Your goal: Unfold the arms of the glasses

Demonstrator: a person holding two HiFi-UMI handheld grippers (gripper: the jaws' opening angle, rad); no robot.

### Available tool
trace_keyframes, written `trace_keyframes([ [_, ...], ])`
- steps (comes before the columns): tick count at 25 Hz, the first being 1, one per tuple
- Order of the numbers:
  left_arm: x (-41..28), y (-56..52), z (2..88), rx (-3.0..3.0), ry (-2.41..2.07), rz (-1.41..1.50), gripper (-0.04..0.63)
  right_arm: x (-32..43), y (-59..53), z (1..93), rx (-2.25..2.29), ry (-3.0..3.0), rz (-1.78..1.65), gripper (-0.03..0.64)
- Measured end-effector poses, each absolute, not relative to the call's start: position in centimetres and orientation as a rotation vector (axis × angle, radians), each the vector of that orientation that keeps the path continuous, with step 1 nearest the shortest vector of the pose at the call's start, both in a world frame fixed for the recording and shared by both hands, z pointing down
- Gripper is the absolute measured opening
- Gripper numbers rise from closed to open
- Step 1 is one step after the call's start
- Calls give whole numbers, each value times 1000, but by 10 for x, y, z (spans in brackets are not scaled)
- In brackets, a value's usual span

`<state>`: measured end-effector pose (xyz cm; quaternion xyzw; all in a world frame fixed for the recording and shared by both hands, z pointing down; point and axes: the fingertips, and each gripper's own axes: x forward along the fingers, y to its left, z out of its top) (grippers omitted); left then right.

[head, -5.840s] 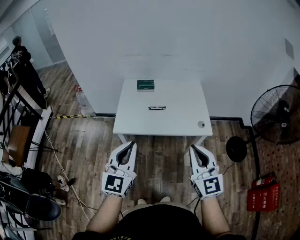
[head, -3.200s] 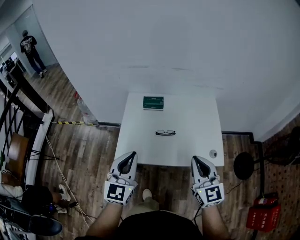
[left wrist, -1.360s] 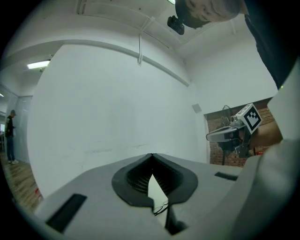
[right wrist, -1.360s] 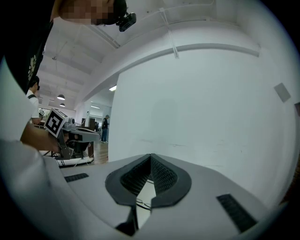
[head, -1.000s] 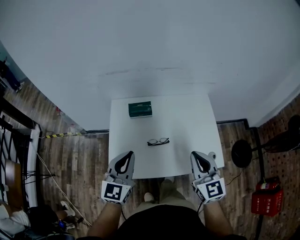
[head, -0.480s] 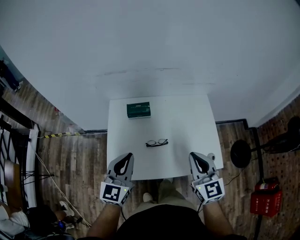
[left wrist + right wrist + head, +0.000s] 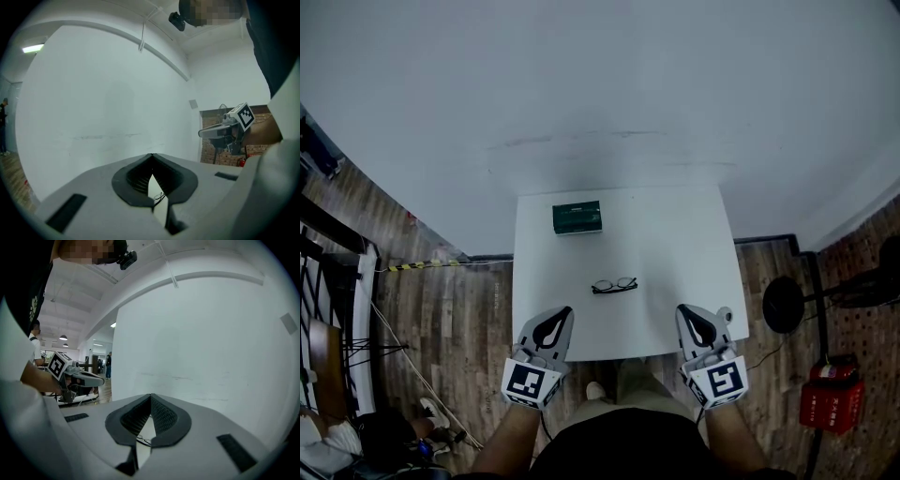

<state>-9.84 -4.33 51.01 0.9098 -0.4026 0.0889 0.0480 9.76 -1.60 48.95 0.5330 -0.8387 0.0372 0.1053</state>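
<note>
Dark-framed glasses (image 7: 614, 285) lie in the middle of the white table (image 7: 675, 244); they are too small to tell how the arms stand. My left gripper (image 7: 564, 313) hangs over the table's front edge, left of the glasses and apart from them, with its jaws shut on nothing. Over the same edge to the right is my right gripper (image 7: 682, 310), also shut and empty. The left gripper view has the glasses (image 7: 159, 196) in the slit below the closed tips of the left gripper (image 7: 152, 154). In the right gripper view the glasses (image 7: 143, 440) lie below the right gripper (image 7: 150, 394).
A dark green box (image 7: 577, 217) lies at the table's far left. A small round object (image 7: 724, 314) sits at the front right corner. A white wall stands behind the table. On the wooden floor to the right are a fan base (image 7: 783, 305) and a red box (image 7: 825, 403).
The person has walked up to the table, which now sits close below. In the last second both grippers moved slightly forward and down over the front edge. Both stay shut.
</note>
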Motion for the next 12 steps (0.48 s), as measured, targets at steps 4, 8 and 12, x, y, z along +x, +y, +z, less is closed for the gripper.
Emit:
trace_keyframes([
  [4, -92, -53, 512, 2780, -1207, 297, 6, 102, -25, 496, 1572, -2476, 134, 0],
  [8, -82, -66, 519, 2779, -1170, 338, 6, 109, -36, 499, 1567, -2471, 146, 0],
  [12, -70, -78, 534, 2770, -1113, 419, 6, 114, -49, 503, 1545, -2480, 157, 0],
])
